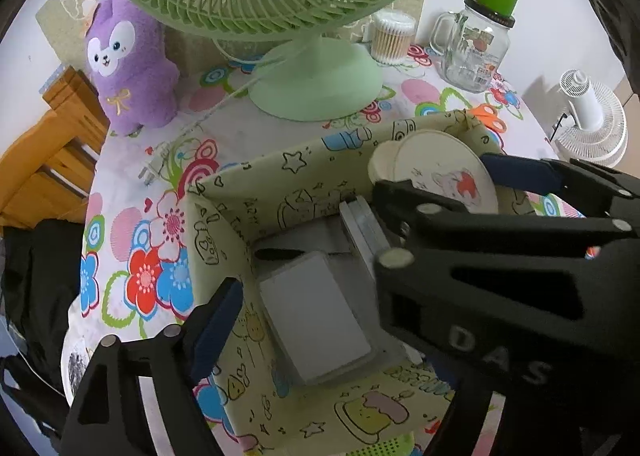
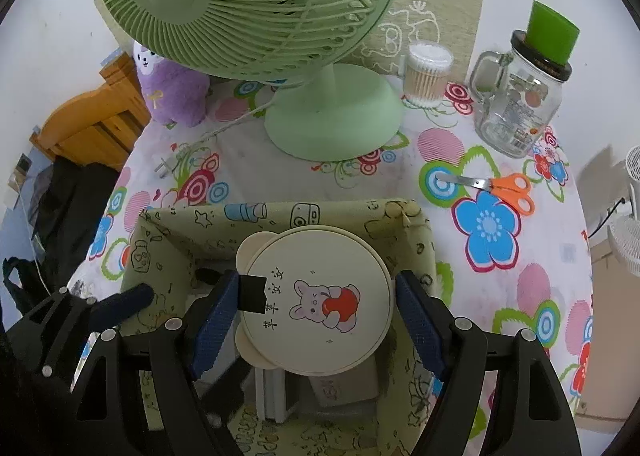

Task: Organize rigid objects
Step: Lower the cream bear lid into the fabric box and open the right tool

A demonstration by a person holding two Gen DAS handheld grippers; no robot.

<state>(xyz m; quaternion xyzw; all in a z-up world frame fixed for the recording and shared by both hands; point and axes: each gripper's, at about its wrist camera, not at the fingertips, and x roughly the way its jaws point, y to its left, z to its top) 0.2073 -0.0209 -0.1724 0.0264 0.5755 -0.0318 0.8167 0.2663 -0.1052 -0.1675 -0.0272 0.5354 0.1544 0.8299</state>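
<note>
Here the right tongs (image 2: 312, 320) grip a round cream plate (image 2: 320, 296) with small ear-shaped tabs and a printed rabbit, one pad on each side of the rim, holding it edge-on over the open fabric storage box (image 2: 280, 216) on the floral worktop (image 2: 500, 296). The plate looks stiff and light — probably moulded plastic or bamboo fibre — with a smooth face that could slip, so the rim grip across its widest part seems the sound one; a piece of black tape (image 2: 252, 292) sits near the left pad.

The left tongs (image 1: 360, 240) stand wide apart above the box's left half, nothing between them. Directly below lies a flat white rectangular case (image 1: 316, 316) on the box floor, with a slim grey box (image 1: 362, 232) standing on edge beside it. Both look rigid and light.

The remaining space is narrow — the plate would likely have to go in upright against the right wall, and the soft fabric sides may fold inward if knocked.

Orange-handled scissors (image 2: 500, 184) lie loose on the worktop just beyond the box. Further back stand a green desk fan (image 2: 280, 36), its plug and cord trailing, a glass mug jar (image 2: 516, 108) with a green cup on top, a tub of cotton swabs (image 2: 426, 76) and a purple plush toy (image 1: 128, 64); all stand clear of the box.
</note>
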